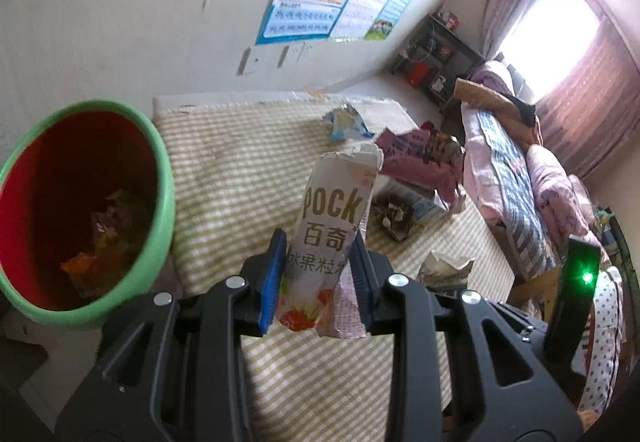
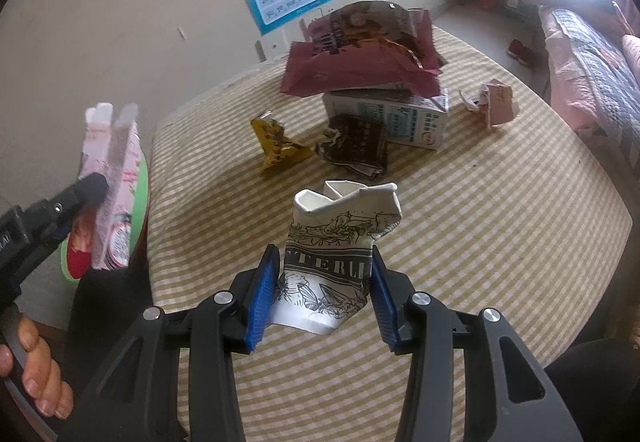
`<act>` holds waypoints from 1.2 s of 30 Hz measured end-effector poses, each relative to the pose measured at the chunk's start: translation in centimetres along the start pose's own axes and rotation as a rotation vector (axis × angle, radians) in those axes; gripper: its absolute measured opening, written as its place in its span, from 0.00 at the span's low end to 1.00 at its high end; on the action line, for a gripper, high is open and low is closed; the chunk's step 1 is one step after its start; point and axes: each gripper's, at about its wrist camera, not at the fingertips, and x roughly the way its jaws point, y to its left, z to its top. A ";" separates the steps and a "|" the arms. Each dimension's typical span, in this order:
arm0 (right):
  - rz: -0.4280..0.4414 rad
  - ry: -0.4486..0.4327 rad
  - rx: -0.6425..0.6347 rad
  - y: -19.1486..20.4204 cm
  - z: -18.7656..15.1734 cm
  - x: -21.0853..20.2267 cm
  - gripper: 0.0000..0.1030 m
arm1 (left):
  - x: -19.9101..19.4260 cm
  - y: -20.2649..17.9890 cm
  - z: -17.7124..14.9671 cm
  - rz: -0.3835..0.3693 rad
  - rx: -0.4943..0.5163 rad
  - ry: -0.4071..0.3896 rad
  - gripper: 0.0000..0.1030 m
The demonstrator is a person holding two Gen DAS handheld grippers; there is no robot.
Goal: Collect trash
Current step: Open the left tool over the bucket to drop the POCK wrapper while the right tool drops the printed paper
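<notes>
- The left tongs [image 1: 318,274] pinch a Pocky snack box [image 1: 330,238] (white and pink, its top torn open), both pads pressed on its sides, the box standing up out of the grip above the tabletop [image 1: 248,162].
- To the left of these tongs, close by, stands a trash bin [image 1: 158,170] with a green rim and red inside; some scraps lie at its bottom.
- Beyond the left tongs lie a blue-and-white wrapper [image 1: 346,122] and a maroon snack bag [image 1: 416,158].
- The right tongs [image 2: 326,282] clamp a crushed paper cup [image 2: 336,242] (white with black line drawings), its open mouth pointing away from the grip.
- Ahead of the right tongs on the checked tabletop lie a dark crumpled wrapper [image 2: 358,150], a yellow wrapper [image 2: 278,148] a little to its left, and a milk carton [image 2: 404,114] behind, with the maroon bag on top.
- Far right of them sits a small pink crumpled paper [image 2: 494,104].
- A hand [image 2: 34,370] grips the left tool's handle at the lower left edge of the right view.
</notes>
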 end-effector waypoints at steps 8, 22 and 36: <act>0.036 0.000 -0.039 2.1 0.2 0.4 0.42 | -2.1 3.7 1.2 0.073 -0.059 -0.046 0.30; 0.188 -0.005 -0.170 10.6 2.4 1.2 0.42 | -5.7 14.4 1.4 0.297 -0.240 -0.108 0.30; 0.341 0.000 -0.307 20.0 5.8 2.6 0.42 | -5.2 18.2 0.4 0.337 -0.304 -0.065 0.30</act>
